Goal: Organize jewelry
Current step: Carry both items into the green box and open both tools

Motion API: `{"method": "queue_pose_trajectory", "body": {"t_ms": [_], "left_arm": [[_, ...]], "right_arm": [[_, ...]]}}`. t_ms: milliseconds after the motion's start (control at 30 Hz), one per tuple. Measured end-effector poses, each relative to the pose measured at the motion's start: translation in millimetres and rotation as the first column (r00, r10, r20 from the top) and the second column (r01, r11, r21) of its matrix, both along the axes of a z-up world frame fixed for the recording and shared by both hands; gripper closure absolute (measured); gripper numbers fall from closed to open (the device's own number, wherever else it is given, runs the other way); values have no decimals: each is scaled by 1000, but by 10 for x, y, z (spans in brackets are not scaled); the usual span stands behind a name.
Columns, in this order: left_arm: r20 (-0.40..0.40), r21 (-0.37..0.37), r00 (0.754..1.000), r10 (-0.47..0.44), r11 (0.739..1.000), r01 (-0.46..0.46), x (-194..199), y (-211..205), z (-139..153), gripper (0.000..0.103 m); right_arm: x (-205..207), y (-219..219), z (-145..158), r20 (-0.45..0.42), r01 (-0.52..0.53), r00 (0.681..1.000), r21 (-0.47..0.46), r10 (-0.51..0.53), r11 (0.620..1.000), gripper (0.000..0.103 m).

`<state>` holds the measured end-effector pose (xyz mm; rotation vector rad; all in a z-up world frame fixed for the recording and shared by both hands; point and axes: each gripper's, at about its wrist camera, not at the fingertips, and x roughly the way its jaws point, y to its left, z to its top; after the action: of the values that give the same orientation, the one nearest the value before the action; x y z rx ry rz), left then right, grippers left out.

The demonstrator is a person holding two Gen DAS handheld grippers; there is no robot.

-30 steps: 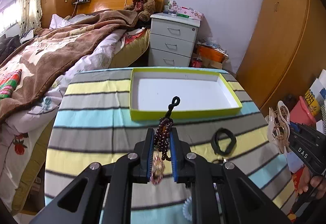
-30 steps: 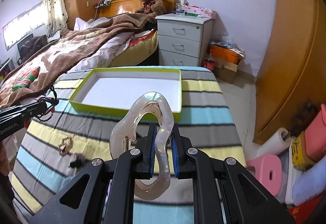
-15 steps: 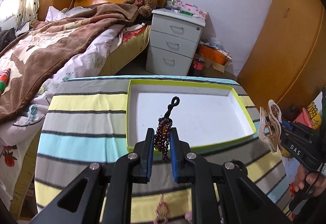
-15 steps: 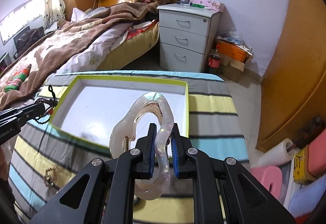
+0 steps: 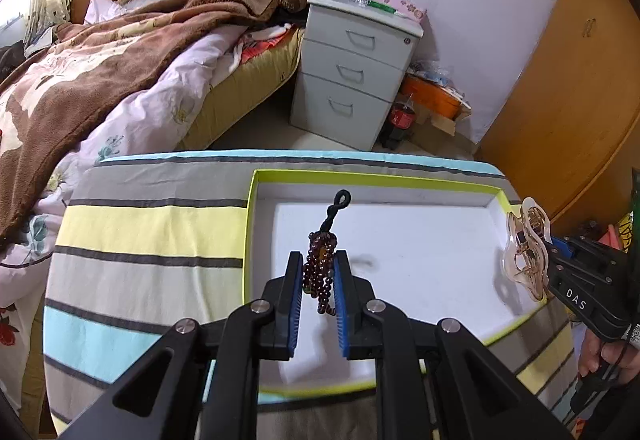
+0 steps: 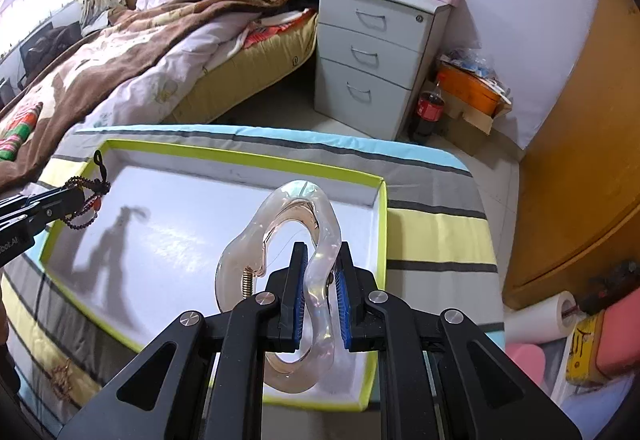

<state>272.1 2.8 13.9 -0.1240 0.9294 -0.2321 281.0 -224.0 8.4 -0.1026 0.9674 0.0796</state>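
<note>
1. Left hand-held gripper (image 5: 317, 280) clamps a dark beaded bracelet (image 5: 320, 272), hanging above the white tray (image 5: 376, 181).
2. Right hand-held gripper (image 6: 320, 280) pinches a translucent hair claw (image 6: 280, 264) above the same tray on the striped desk (image 5: 152, 224).

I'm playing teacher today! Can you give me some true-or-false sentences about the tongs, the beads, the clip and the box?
1. The left tongs pinch a dark beaded bracelet. True.
2. The right tongs are empty. False: they grip a clear hair claw clip.
3. The green-rimmed box already has jewelry lying in it. False: its white floor shows only shadows.
4. Both tongs are over the box. True.
5. The box sits on a plain red cloth. False: the striped cloth is yellow, grey and blue.
</note>
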Motion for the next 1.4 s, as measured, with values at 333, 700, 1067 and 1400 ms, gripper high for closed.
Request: {"method": "queue_pose_trajectory", "body": {"t_ms": [333,700,1067,1400], "left_arm": [[-32,9,999,3,1000,-3,170,-42,-148,87],[-56,9,998,20,1000,-19,238,-12,-274,87],[-52,-8,999,13,1000,-13,245,8,-250,74],[-57,6,998,9,1000,-9,188,-36,-209,61]], "right_arm": [[196,-38,-176,-52,-4,999,-12,3,1000,89],[283,-59,-255,-76,-11,997,-8,10,1000,89],[263,-50,-209,-51,-3,999,-10,3,1000,81],[182,-75,-87,-19,-4,1000,13,4,1000,63]]}}
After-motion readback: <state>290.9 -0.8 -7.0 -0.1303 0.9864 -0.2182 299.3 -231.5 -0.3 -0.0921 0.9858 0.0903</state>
